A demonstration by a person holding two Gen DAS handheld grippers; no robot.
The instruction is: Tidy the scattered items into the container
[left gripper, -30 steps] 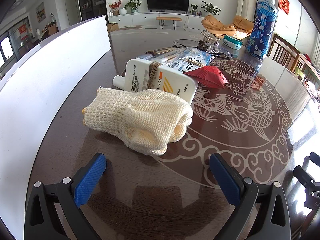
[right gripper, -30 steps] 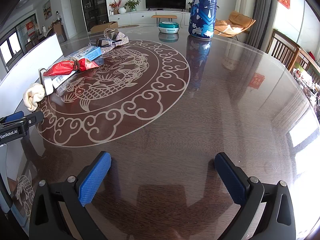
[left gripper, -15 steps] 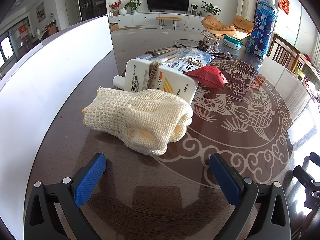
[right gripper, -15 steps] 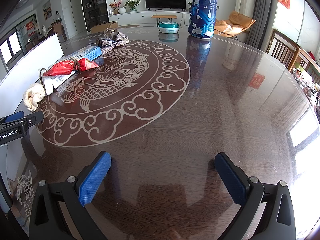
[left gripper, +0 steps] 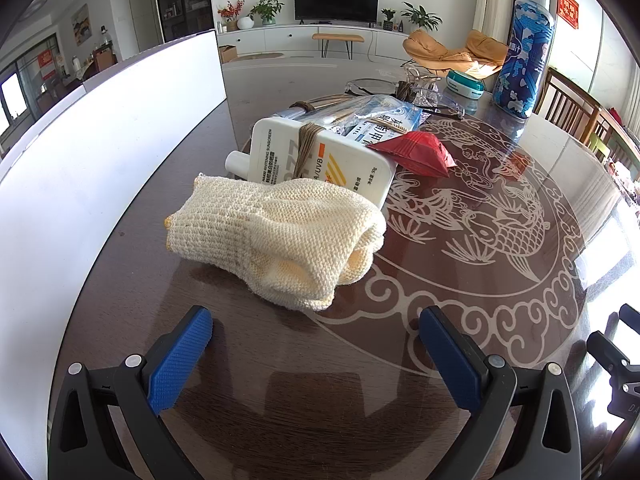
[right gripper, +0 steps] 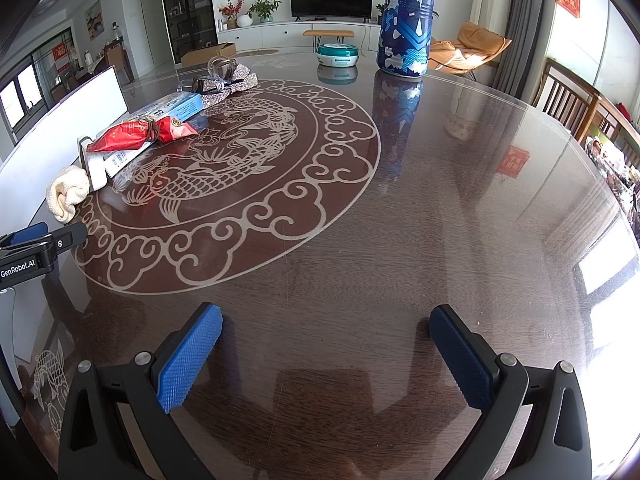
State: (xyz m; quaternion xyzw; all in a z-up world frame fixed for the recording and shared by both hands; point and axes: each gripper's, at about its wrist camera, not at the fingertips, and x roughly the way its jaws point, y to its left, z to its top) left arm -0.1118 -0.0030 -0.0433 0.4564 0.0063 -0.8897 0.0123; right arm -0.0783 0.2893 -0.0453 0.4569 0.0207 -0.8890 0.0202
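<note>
A cream knitted glove (left gripper: 276, 236) lies crumpled on the dark round table, just ahead of my open left gripper (left gripper: 316, 328). Behind it lies a white sunscreen bottle (left gripper: 320, 160) wrapped with brown string, then a red packet (left gripper: 416, 152) and a blue-and-white packet (left gripper: 376, 124). A tall white container wall (left gripper: 100, 152) runs along the left. In the right wrist view the same pile sits far left: glove (right gripper: 66, 192), red packet (right gripper: 136, 136), blue box (right gripper: 180, 106). My right gripper (right gripper: 326, 328) hangs open over bare table, holding nothing.
A tall blue patterned bottle (right gripper: 408, 20) and a teal round tin (right gripper: 338, 54) stand at the table's far side. Glasses and a sparkly bow (right gripper: 228, 82) lie beyond the pile. Wooden chairs (right gripper: 576, 100) line the right edge. The left gripper's body (right gripper: 36, 248) shows at far left.
</note>
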